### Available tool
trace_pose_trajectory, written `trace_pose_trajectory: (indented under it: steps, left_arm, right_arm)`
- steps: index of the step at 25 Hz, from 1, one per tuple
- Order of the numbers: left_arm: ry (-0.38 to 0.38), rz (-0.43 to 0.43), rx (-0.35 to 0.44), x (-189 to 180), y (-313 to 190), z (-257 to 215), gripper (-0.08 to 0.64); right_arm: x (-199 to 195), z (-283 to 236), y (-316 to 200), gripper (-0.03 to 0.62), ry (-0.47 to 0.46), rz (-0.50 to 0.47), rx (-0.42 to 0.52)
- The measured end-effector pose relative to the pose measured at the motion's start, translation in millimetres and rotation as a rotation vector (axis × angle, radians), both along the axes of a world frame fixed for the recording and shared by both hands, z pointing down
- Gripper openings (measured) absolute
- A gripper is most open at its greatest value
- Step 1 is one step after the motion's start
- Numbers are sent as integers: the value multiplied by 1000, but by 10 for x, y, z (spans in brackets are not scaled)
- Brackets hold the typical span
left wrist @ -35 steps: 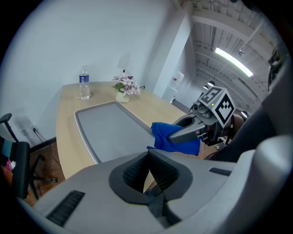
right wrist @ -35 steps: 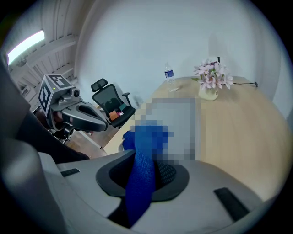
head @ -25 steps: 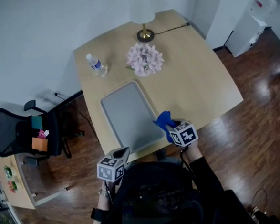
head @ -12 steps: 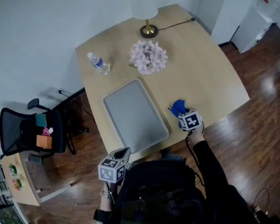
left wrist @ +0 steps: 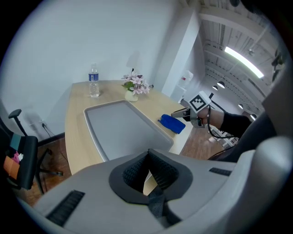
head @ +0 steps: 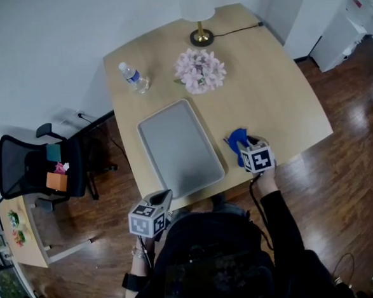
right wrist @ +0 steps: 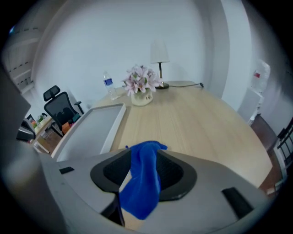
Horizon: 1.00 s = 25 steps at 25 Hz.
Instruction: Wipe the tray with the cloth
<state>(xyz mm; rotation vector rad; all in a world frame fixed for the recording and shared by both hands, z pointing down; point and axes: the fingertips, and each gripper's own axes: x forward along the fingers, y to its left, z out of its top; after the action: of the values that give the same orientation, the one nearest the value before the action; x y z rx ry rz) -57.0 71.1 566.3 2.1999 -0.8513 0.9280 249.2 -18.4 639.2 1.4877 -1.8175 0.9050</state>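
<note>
1. Right of centre in the head view, the blue cloth (head: 238, 138) lies bunched on the table (head: 271, 88), just right of the tray (head: 177, 146) and not on it.
2. It looks soft, light and limp, likely to fold and trail. A pinch on the thick bunched middle should hold better than one on a loose corner.
3. Just below it, the right gripper (head: 246, 148) has just been opening its jaws. They stand wide, with the cloth draped between them, unpressed.
4. Lower left, the left gripper (head: 164, 198) hovers by the tray's near corner, jaws together on nothing.
</note>
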Motion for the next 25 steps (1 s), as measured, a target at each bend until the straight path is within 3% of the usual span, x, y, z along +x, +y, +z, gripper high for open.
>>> trace_pose_trajectory:
  steps: [3,7,10,15,21,25]
  left_arm:
    - [9,-49,18,-5,-53,2,5]
    - [50,-196,31,9,-127,8,6]
    - [86,-295,18,50,-124,66,6]
    - [39,-276,20,147,72,141,6]
    - [3,-258,5,-130,248,257,6]
    - [11,-264,29,-269,255,229,6]
  right_arm:
    - [-247,-408,81,179,-24,-45,74]
    - [-950,-668,428,165,-147,-163,76]
    - [-1445,-645,702,119,-179,-284,50]
    - [-1835,-455,1025,33,-161,-414,-6]
    - [-2049,-246,1251,11,-172,-423,-77]
    - [-2097,-325,1231,9,-140,-409,-73]
